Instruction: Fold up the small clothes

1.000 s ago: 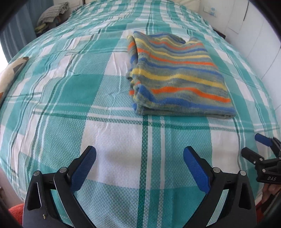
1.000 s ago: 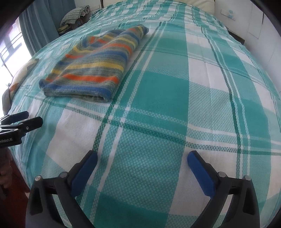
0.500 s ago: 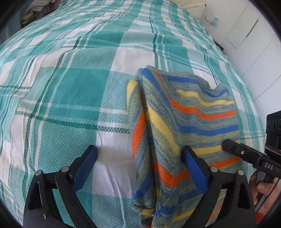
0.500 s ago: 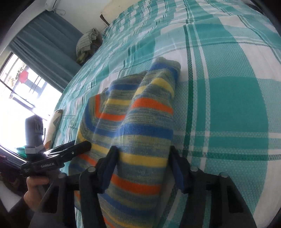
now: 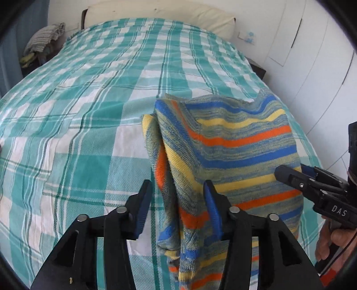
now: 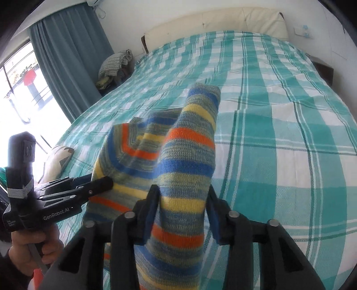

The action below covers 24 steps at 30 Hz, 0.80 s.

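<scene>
Striped knit garment [image 5: 234,156]: you have it raised at the near edge of the bed [image 5: 89,111], its far portion draped toward the teal plaid bedspread [image 6: 279,133]. Whether that far edge rests on the spread cannot be told from either view.

Left gripper [image 5: 178,212]: the fingers stand at a moderate gap, with a bunched vertical fold of the knit between them. In the left wrist view the right-hand pad [image 5: 212,214] touches the fabric, while a gap shows beside the left-hand pad, so you cannot confirm from these views that the grip is closed.

Right gripper [image 6: 183,214]: the fingers are narrowed on a thick doubled band of the knit, and both pads press its sides. Treat this as a firm hold.

Handling judgement:
- The knit appears soft, light and stretchy. Expect it to sag and slump between the two grippers instead of holding a flat edge.
- The folded layers may slide apart, because only the outer layers meet the pads.
- Take hold at the folded edges or corners, through all layers, not at a single loose ply.
- Keep the two grippers level and apart to hold the near edge taut.

Other items: a cream headboard [image 6: 223,20], a teal curtain [image 6: 67,55] and a heap of cloth [image 6: 116,64] beside the bed, all well apart from the work.
</scene>
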Available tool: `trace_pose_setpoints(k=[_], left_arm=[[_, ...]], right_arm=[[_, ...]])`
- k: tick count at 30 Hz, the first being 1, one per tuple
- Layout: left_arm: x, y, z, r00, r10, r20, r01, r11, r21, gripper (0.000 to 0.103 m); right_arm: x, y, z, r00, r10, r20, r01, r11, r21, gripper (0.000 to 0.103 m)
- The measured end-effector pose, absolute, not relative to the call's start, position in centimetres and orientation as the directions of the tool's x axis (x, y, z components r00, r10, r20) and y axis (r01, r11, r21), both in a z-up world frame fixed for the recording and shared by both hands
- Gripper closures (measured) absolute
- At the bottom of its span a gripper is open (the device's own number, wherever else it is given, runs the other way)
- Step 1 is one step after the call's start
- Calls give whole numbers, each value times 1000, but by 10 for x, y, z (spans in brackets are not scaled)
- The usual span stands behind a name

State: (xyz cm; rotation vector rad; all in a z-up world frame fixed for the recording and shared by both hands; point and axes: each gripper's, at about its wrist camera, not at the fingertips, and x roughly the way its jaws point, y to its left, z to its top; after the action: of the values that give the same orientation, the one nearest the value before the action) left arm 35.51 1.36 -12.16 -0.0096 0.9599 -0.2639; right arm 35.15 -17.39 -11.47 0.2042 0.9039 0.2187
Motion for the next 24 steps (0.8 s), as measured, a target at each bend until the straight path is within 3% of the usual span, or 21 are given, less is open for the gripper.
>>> trace_pose_setpoints(k=[1, 3, 7, 9, 16, 20, 24], left_arm=[[350, 15, -130, 545, -174, -820, 187, 979, -83, 37], [327, 25, -137, 553, -143, -821, 168, 984, -58, 35], [255, 31, -126, 628, -41, -777, 140, 988, 61, 10], [219, 29, -112, 661, -15, -750, 128, 988, 92, 4], [121, 16, -45, 703, 28, -710, 123, 979, 160, 4], [70, 7, -10, 762, 120, -637, 65, 964, 259, 2], [25, 15, 4, 741, 69, -668, 70, 982, 178, 1]], right_arm=[[347, -184, -120, 595, 223, -772, -49, 969, 242, 12], [324, -201, -120, 598, 198, -777, -37, 975, 221, 12], [263, -204, -106, 603, 101, -791, -73, 995, 71, 11], [232, -201, -96, 610, 84, -788, -93, 995, 34, 8], [128, -184, -40, 665, 41, -746, -96, 995, -31, 1], [76, -173, -8, 696, 21, -717, -88, 994, -57, 1], [26, -169, 16, 721, -4, -693, -71, 994, -80, 1]])
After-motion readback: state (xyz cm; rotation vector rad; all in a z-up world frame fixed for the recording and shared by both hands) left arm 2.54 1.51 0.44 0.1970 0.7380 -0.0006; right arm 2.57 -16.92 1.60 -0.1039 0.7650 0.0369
